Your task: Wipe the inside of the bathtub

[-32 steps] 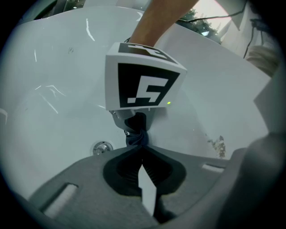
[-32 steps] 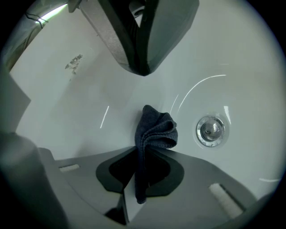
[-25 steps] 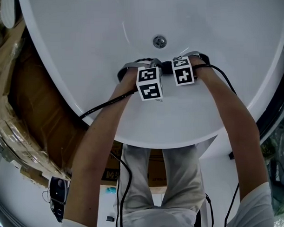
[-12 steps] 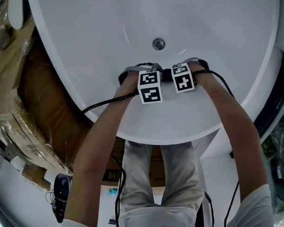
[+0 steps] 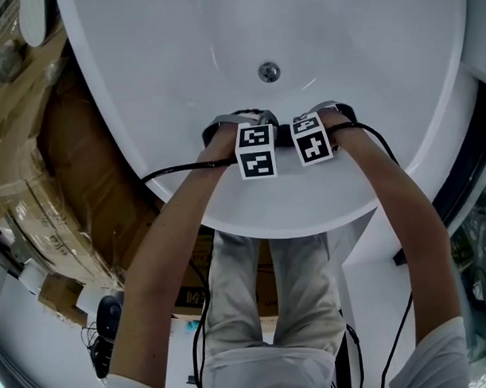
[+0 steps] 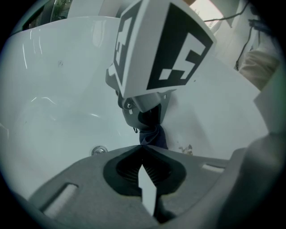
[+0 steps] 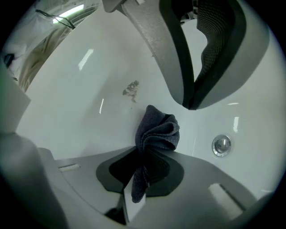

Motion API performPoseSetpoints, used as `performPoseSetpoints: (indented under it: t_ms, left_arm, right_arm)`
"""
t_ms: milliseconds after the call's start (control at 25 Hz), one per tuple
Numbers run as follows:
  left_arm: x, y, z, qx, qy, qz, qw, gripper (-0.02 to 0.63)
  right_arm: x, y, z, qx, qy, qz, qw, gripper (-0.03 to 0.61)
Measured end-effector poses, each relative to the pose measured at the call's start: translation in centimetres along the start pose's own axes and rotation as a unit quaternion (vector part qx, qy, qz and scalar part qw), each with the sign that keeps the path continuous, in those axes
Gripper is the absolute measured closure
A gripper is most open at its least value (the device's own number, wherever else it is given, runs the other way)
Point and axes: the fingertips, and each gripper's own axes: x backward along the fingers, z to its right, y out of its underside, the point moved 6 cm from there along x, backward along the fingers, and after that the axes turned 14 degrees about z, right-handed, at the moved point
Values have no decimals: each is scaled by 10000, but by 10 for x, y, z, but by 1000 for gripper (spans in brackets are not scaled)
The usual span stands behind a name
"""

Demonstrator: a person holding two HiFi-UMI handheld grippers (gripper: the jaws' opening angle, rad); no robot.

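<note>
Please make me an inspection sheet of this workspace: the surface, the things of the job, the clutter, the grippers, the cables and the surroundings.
Surface: white bathtub, glossy inside; a brownish smudge on its wall; a round metal fitting beyond the grippers.
Job's things: one dark cloth, bunched up.
Clutter: nothing seen inside the tub.
Grippers: the right gripper is clamped on the cloth; the left gripper has its jaws together with nothing between them. Both are close together, low in the tub.
Cables: a black cable runs from the left gripper over the tub rim; another leaves the right gripper.
Surroundings: wrapped cardboard boxes on the left, outside the tub.
</note>
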Motion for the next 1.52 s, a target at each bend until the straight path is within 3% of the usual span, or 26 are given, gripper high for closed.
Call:
performPoseSetpoints:
  t_ms: [440,640,800,1040,1520]
  left_arm:
    - [14,-12,17,-144,-44,-55,9999,616]
    - [19,-16,29,-12,16,52,10000,615]
    - [20,-16,39,-266,21,-28,9996,617]
    - [31,-30,50,-321,-92,149,9993,616]
    - [57,-35,71,-135,92,115,9998,616]
  right_arm:
    - [14,-14,-33,132,-76,132,9998,532]
    - [22,-19,-46,120,-119,155,9997,532]
    - [26,-27,-56,189,-207,126,9995,532]
    - [35,-39,-75,345,-330,91,9988,532]
    - [57,-58,-114,288,-470,349,9979,532]
